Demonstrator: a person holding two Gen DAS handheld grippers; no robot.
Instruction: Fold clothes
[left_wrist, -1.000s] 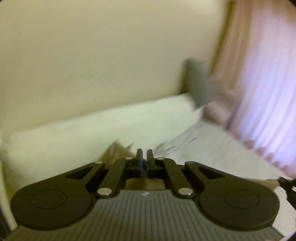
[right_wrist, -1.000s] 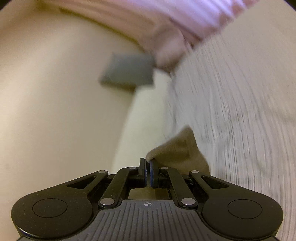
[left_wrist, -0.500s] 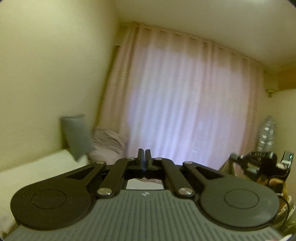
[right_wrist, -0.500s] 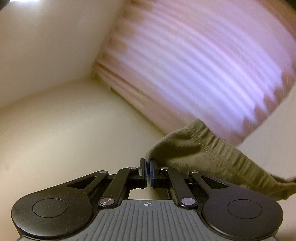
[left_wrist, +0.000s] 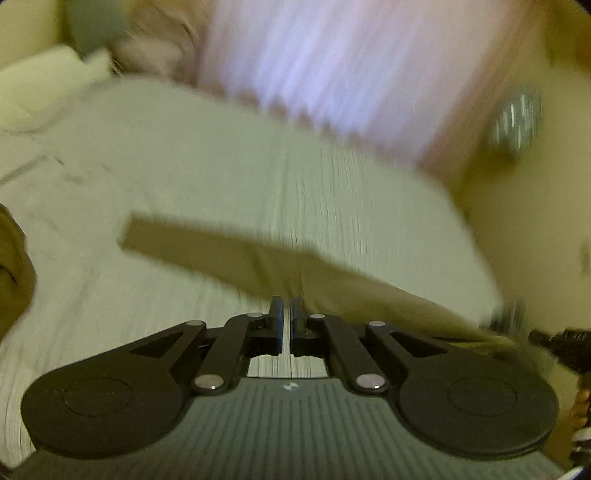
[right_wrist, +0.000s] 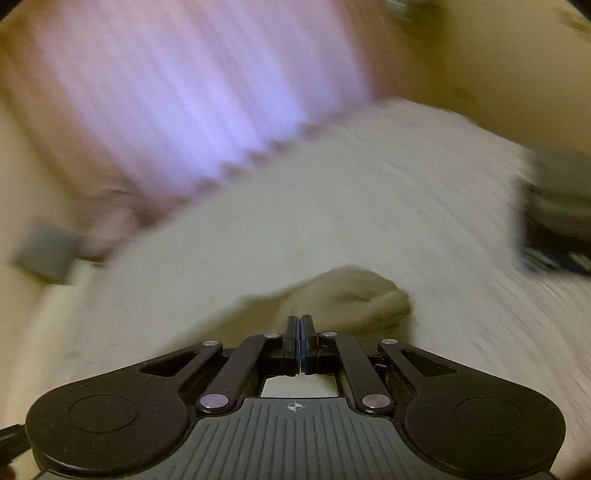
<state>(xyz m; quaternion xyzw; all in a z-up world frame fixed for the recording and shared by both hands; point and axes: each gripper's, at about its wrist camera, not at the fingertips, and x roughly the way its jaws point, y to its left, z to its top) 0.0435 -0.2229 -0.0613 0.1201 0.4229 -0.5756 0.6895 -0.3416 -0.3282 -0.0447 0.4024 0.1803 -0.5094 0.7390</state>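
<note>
Lower the olive garment (left_wrist: 280, 258) flat onto the bed (left_wrist: 221, 155), its length stretched toward the curtain (left_wrist: 332, 55). Keep the left gripper (left_wrist: 286, 314) and right gripper (right_wrist: 300, 325) pinched on its edge, apparently, until it settles.

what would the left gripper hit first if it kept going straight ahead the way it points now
Most likely the olive-brown garment, which stretches across the white bed just beyond the left gripper. The view is motion-blurred, so depth is unclear; the cloth may already reach the fingertips.
</note>
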